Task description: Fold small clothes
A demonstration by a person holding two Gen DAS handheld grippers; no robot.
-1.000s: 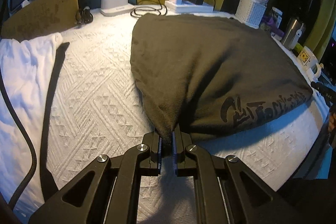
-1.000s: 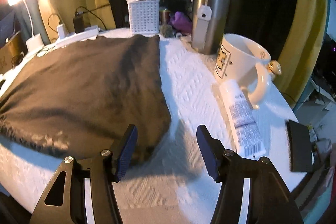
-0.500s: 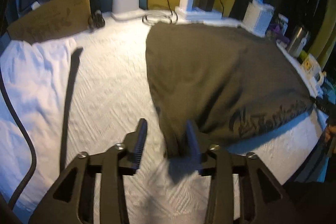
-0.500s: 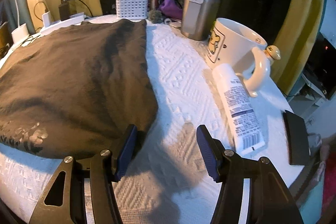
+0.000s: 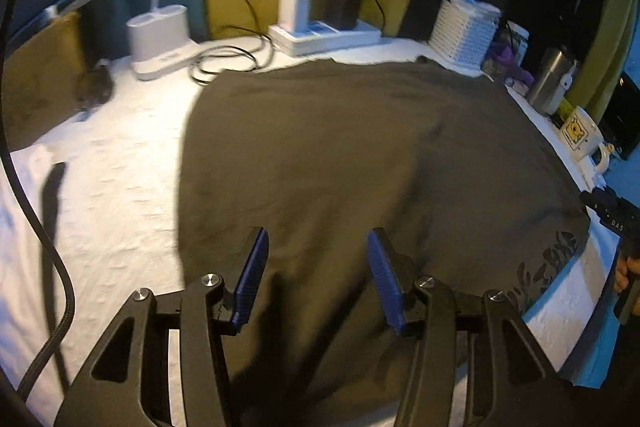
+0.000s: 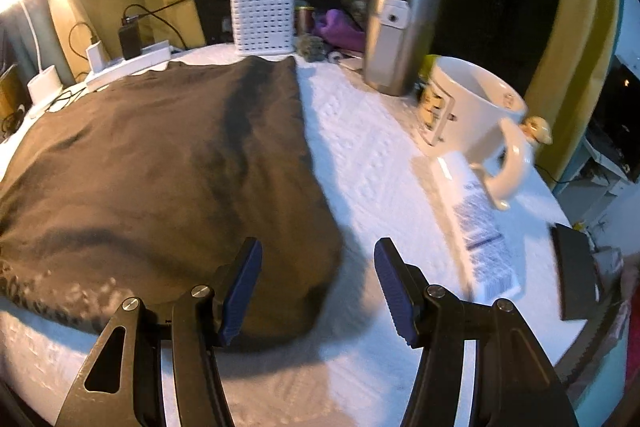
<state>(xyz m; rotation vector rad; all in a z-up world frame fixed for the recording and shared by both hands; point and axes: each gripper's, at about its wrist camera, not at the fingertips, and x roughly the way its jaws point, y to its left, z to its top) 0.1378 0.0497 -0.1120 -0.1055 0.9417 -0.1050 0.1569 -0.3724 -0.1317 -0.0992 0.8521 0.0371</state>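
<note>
Now my left gripper (image 5: 318,271) is opening over the dark shirt (image 5: 360,163), nothing pinched; right gripper (image 6: 318,285) spread at shirt's right corner, empty.

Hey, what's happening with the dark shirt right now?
Left gripper opening, nothing pinched. Right gripper open, empty. Dark shirt lying folded. Mug nearby, clear.

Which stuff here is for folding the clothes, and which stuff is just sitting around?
For the folding:
- dark shirt
- left hand-held gripper, jaws opening, pinching nothing
- right hand-held gripper, open

Just lying about:
- mug
- white basket
- steel flask
- tube
- power strip
</note>
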